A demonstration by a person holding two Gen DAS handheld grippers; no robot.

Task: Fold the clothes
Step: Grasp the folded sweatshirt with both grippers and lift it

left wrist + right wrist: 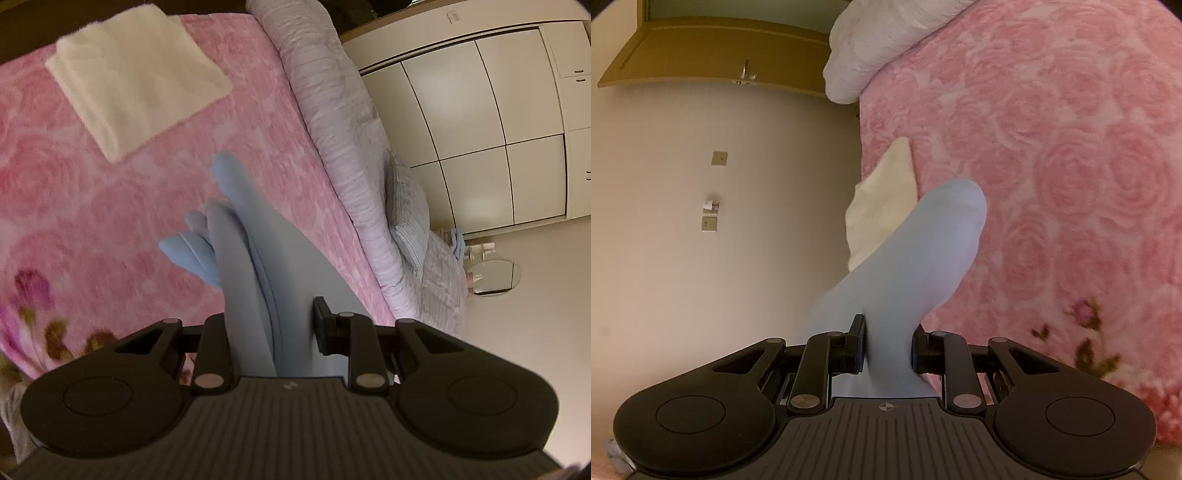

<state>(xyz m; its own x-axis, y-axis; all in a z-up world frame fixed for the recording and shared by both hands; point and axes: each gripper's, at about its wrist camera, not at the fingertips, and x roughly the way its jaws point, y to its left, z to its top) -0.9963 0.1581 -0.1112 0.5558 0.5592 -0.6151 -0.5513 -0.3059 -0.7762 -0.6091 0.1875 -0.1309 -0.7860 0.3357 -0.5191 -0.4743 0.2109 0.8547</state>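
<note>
Both claws grip the light blue garment (258, 258): the left claw (273, 332) and the right claw (888, 350). A folded white towel (136, 74) lies far on the pink bed (74, 221).

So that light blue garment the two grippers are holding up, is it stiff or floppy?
Probably floppy: the light blue garment hangs in long soft folds from the left gripper, and it bunches narrow where the right gripper pinches it. It looks thin and smooth, so likely light and perhaps a little slippery.

No readable text, labels, brands or numbers appear anywhere in either wrist view.
</note>
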